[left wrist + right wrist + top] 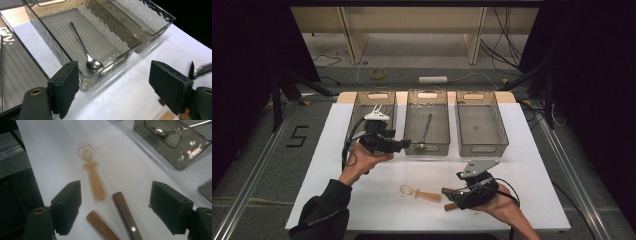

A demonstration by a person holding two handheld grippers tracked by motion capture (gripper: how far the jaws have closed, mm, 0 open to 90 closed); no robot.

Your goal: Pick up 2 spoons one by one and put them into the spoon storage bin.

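Observation:
A metal spoon point(427, 128) lies in the middle clear bin point(441, 121), bowl toward the front wall; the left gripper view shows this spoon point(88, 55) just beyond the jaws. My left gripper point(404, 145) point(112, 85) hovers open at that bin's front left corner, holding nothing. An amber plastic spoon point(418, 193) point(91, 171) lies on the white table point(537, 165) near the front. Two wooden handles point(448, 192) point(125, 212) lie beside it. My right gripper point(451, 198) point(115, 207) is open just over those handles, its jaws either side of them.
A left bin point(357, 116) and a right bin point(482, 125) flank the middle one along the table's back; the right one looks bare. Cables and a power strip point(433, 79) lie on the floor behind. The table's front edge is close under my right hand.

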